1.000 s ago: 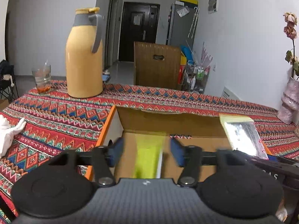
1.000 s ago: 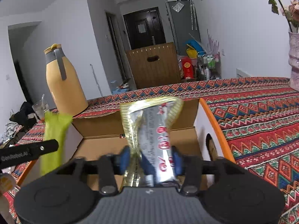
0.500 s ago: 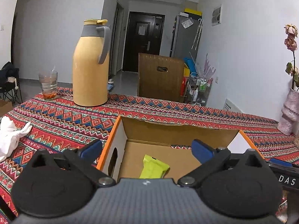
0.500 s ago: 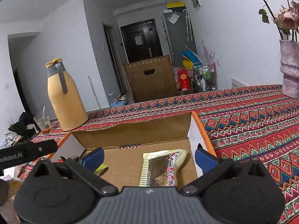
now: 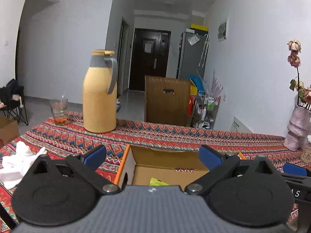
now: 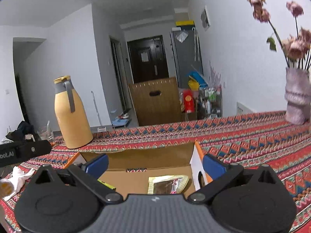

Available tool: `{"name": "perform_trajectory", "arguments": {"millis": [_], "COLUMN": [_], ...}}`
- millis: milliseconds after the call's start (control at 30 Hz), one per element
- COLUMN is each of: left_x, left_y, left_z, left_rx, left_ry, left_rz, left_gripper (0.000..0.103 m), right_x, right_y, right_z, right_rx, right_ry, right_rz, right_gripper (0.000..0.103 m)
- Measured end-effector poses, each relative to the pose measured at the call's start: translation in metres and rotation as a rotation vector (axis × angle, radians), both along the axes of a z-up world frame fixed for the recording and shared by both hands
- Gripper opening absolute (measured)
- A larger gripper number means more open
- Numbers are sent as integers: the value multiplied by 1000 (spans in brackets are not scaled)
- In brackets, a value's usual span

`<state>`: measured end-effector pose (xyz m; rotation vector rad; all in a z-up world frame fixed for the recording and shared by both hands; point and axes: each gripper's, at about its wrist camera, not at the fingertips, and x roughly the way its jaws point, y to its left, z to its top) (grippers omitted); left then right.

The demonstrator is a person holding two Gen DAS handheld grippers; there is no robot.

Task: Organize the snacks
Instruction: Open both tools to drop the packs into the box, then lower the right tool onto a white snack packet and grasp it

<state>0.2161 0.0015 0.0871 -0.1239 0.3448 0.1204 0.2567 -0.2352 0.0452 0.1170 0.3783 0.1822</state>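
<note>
Two wrist fisheyes, side by side, facing the far door.

Each looks forward and slightly down over its own tongs, close above the open box (image 5: 134, 167) on the worktop (image 5: 175, 136). Both share the box, yellow jug (image 6: 72, 116), far chair (image 5: 167, 101) and vase (image 6: 296, 97); the right view sits further right.

Both grippers have let go: the green packet (image 5: 157, 182) and the silver packet (image 6: 168, 183) now lie in the box (image 6: 147, 160). The left gripper (image 5: 152, 156) and right gripper (image 6: 155, 165), jaws sprung wide, have risen, the box sliding toward 6 o'clock.
</note>
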Motion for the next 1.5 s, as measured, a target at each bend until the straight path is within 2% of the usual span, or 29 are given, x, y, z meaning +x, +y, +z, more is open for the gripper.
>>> {"name": "perform_trajectory", "arguments": {"millis": [300,600,967,1500], "left_x": [-48,-95,-142,-188], "left_y": [5,15,31,26], "left_z": [14,8,-11,-71], "left_rx": [12,14,-6,3], "left_ry": [-30,-20,1,103], "left_rz": [10,4,-14,-82], "left_gripper": [103,103,103,103], "right_x": [-42,-89,-143,-214], "right_y": [-1,2,9,12], "right_z": [19,15,-11,-64], "right_rx": [-5,-11,-35,-59], "right_ry": [-35,-24,23,132], "right_rz": [3,16,28,72], "right_gripper": [103,103,103,103]}}
